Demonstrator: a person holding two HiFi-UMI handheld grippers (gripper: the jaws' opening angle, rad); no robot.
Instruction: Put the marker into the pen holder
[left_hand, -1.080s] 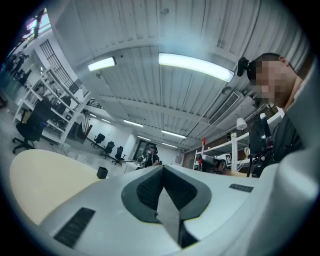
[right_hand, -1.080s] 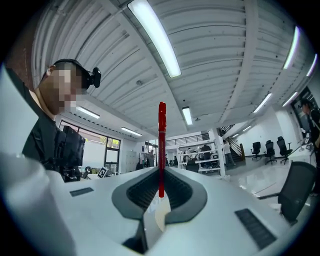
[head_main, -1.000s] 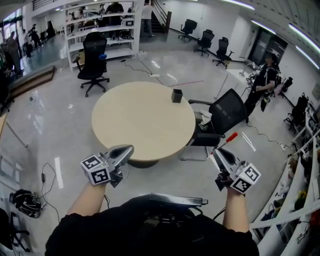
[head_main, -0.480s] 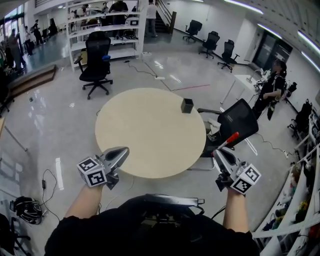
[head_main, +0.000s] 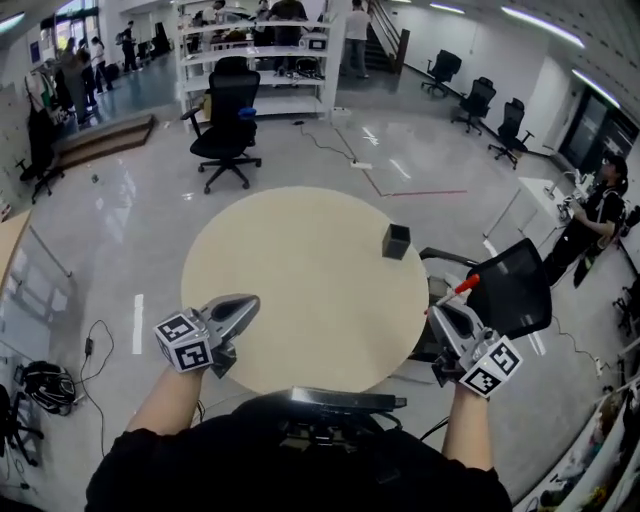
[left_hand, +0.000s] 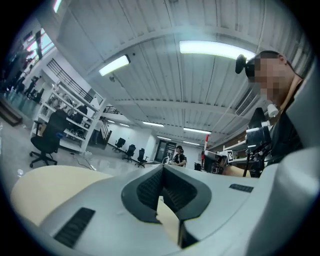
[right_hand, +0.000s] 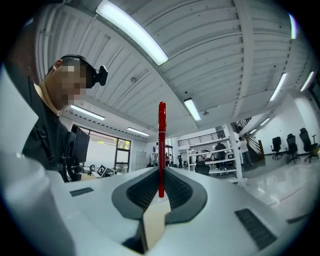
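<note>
While my right gripper (head_main: 446, 310) clamped the marker (head_main: 462, 286) by its end | left gripper (head_main: 243, 304) closed, empty | pen holder (head_main: 396, 241) far right; needed centring overhead before lowering.

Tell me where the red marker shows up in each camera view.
Head view: red marker at the right, sticking up from the right gripper.
Left gripper view: a tiny red sliver right of centre, far off.
Right gripper view: dead centre, upright between the jaws.
Shared landmark: the white shelving unit.
</note>
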